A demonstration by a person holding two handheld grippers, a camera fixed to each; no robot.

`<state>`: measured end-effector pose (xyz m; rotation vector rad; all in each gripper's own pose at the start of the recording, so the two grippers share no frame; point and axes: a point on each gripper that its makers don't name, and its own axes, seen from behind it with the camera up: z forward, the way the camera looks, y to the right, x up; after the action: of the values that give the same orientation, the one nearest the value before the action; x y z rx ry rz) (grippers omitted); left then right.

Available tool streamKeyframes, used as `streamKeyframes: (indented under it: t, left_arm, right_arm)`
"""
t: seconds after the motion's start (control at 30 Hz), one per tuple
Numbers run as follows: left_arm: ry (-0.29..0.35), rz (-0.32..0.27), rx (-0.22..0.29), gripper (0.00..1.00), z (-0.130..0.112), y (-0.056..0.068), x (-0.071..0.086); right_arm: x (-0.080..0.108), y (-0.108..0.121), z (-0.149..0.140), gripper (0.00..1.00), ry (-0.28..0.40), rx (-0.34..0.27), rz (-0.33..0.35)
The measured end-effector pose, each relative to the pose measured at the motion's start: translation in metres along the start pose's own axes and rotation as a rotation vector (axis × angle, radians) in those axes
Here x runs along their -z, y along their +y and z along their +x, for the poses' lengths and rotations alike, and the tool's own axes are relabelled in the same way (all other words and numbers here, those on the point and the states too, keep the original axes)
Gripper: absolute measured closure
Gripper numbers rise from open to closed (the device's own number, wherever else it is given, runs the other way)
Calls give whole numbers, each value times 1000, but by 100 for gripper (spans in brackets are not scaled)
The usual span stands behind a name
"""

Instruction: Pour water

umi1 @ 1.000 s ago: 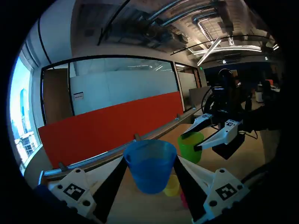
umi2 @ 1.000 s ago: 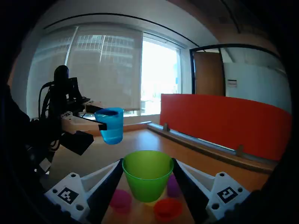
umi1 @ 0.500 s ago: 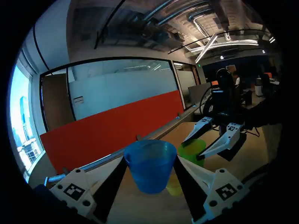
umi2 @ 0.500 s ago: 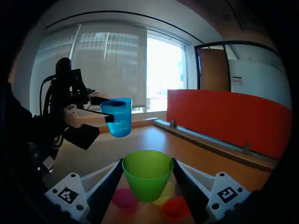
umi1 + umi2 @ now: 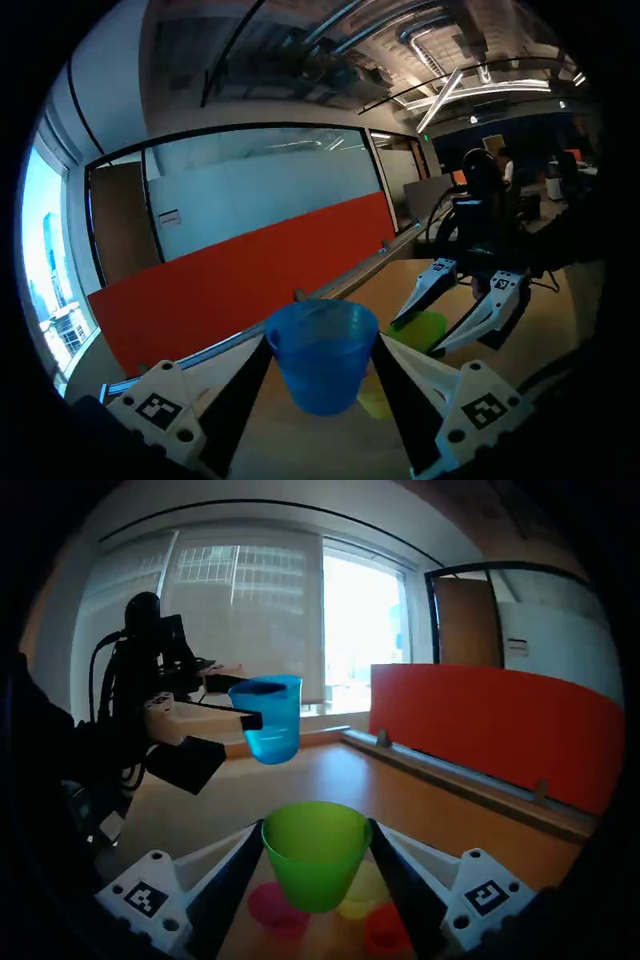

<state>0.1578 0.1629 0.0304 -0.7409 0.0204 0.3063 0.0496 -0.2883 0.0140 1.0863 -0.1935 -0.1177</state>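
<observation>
My left gripper [image 5: 322,362] is shut on a translucent blue cup [image 5: 322,354] holding water, upright between its fingers. In the right gripper view that blue cup [image 5: 270,718] hangs in the air at upper left, held by the left gripper [image 5: 240,712]. The right gripper [image 5: 317,862] is shut on an upright green cup [image 5: 317,850]. Seen from the left gripper view, the green cup [image 5: 419,329] sits between the right gripper's [image 5: 440,324] white fingers, lower than the blue cup and to its right.
A wooden table [image 5: 336,784] lies below both cups. Small pink [image 5: 274,901], yellow [image 5: 362,896] and red [image 5: 386,930] cups stand on it under the green cup; the yellow cup [image 5: 373,395] appears again under the blue one. An orange partition [image 5: 496,728] runs along the table's far edge.
The blue cup has moved closer to the green cup and higher relative to it. In the left gripper view the green cup has dropped lower. Both stay gripped and upright.
</observation>
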Motion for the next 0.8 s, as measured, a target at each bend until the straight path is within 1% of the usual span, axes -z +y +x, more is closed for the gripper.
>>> streamKeyframes:
  t: [0.17,0.27,0.6,0.8]
  left_arm:
    - [0,-1,-12,15,0,0,0]
    - [1,0,-29,15,1,-1,-1]
    - [-9,11,-97,15,3,4,-5]
    - [-14,22,-144,15,4,3,-7]
  right_arm:
    - [-4,-5,-1,6,-4,-2,16]
    - [-7,-9,-2,6,-6,-3,27]
    - [-13,-19,-9,6,-21,-2,55]
    - [-16,-24,-11,6,-25,-1,69]
